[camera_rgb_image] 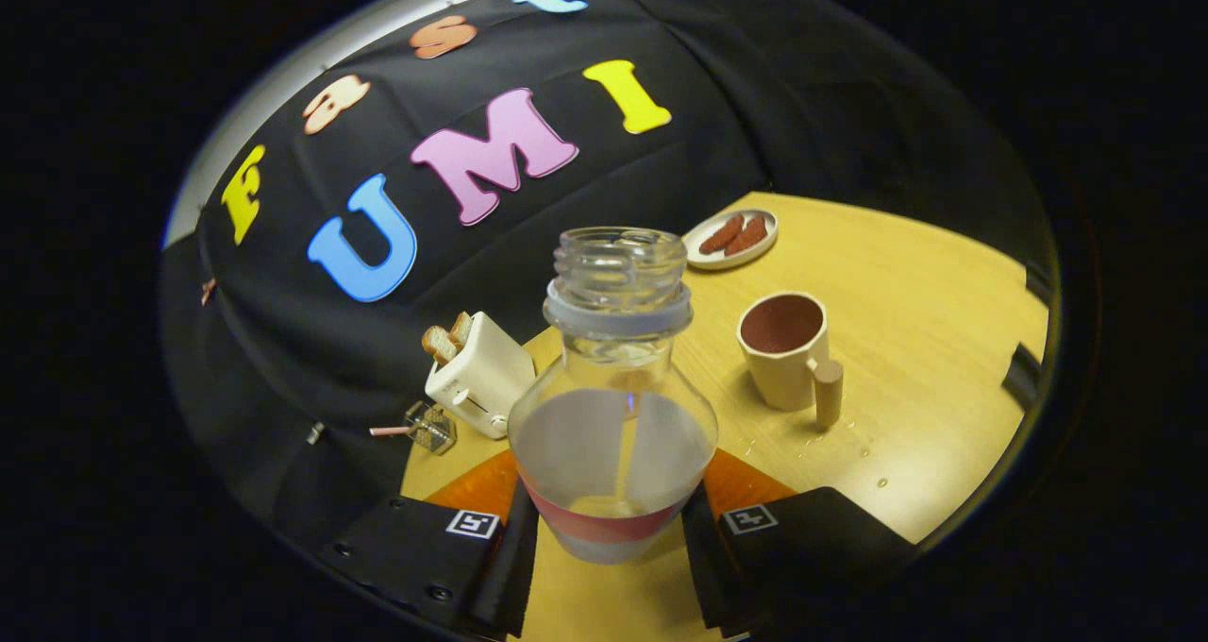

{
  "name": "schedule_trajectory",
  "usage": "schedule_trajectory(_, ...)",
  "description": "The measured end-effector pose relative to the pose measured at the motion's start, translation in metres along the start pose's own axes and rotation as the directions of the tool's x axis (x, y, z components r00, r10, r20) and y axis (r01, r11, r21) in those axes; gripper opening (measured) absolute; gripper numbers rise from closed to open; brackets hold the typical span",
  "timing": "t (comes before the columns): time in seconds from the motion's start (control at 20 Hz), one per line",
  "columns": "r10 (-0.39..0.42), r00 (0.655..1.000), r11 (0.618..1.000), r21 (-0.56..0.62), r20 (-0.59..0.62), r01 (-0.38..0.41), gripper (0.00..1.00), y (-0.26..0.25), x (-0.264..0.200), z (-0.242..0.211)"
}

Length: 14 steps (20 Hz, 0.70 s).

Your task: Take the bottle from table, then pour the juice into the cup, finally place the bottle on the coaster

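Right between the fingers (609, 538) stands a clear, uncapped plastic bottle (613, 406) with a threaded neck, a pale ring under it and a white-and-red label around its lower body; both fingers press on its sides, so it is clamped in their grasp. Whether its base touches anything cannot be told. Behind its base, an orange coaster (746, 486) shows on either side, lying flat on the yellow wooden tabletop (906, 340). At about two o'clock from the bottle, near but apart, sits a cream mug with a reddish-brown inside and a round wooden handle (788, 349). A few small droplets (864, 453) glisten on the tabletop just beside the mug. Farther off at one o'clock is a small pale plate carrying two brown sausage-like pieces (731, 238). At ten o'clock, a white toaster (479, 385) holds two slices of toast, with a small clear glass object (429, 427) next to it.
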<state>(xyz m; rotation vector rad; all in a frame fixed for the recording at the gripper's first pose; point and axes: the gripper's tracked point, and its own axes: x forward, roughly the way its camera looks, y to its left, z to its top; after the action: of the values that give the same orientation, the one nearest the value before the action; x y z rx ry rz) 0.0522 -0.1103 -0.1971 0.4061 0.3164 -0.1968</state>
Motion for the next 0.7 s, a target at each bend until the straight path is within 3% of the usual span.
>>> schedule_trajectory(0.15,-0.010,0.999,0.979,-0.202,0.035,0.017,0.70,0.015,0.015,-0.004)
schedule_trajectory(0.3,-0.002,0.997,0.945,-0.325,0.073,0.026,0.70,0.040,0.033,-0.004)
schedule_trajectory(0.45,0.000,0.994,0.932,-0.360,0.111,0.040,0.70,0.061,0.057,0.000)
schedule_trajectory(0.7,-0.055,0.976,0.910,-0.393,0.211,0.136,0.71,0.071,0.110,0.031)
